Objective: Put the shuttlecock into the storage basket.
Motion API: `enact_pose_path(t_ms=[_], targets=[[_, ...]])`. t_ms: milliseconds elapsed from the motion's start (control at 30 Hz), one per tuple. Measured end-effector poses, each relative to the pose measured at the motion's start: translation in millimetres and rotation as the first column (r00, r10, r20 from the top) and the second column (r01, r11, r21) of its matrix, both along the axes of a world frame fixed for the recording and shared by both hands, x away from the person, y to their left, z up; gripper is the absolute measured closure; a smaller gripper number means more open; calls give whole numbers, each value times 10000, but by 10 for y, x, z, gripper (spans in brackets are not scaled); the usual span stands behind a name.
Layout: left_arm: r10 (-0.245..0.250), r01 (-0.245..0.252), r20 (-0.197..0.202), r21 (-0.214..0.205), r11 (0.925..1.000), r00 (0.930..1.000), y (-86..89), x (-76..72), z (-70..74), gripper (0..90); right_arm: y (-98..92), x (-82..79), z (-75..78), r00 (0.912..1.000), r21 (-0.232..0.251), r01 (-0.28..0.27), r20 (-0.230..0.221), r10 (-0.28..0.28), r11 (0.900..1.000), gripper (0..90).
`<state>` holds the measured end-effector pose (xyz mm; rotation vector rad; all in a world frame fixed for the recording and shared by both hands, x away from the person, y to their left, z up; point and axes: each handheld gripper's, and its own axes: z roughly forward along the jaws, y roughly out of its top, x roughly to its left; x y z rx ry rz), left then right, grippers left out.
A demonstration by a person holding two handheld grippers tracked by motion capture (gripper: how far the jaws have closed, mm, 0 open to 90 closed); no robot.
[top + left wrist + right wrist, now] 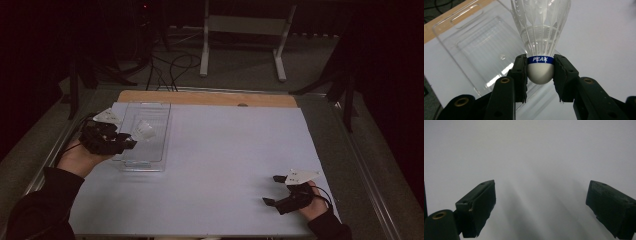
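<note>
Shuttlecock: white feathered shuttlecock [540, 45] held by its cork base, feathers pointing away from the left gripper, over the tray's near-left part at about 9 o'clock on the table.
Left gripper [131, 141]: jaws closed on the shuttlecock's cork, pads pressing both sides.
Right gripper [274, 190]: jaws wide apart, nothing between them, at about 4 o'clock, well apart from the tray.
Surroundings: clear plastic tray [150, 112] lies on the white table sheet [225, 150], directly beneath the shuttlecock.
Writing: blue band [540, 59] around the cork reads "PEAK".
</note>
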<state>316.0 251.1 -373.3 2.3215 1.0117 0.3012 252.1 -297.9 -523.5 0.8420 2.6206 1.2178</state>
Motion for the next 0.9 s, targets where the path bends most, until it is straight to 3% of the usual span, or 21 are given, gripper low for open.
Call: enact_pose_path(t_ms=[67,333,600,900], targets=[[297,-297,14,-268,9992,9996,41,9,11,653,6,0,-1,10000,38,-27,9,27,10000,92],[890,-899,-181,-577,9943,9959,85,56,-18,653,12,6,2,9999,111,-94,-58,94,9999,92],[1564,-1619,-601,-1017,9816,9859,143,134,-116,653,15,2,-1,9999,120,-130,-85,131,9998,92],[1758,-1810,-801,-631,9815,9812,179,181,-253,653,19,1,-7,9998,151,-150,-150,152,9998,92]])
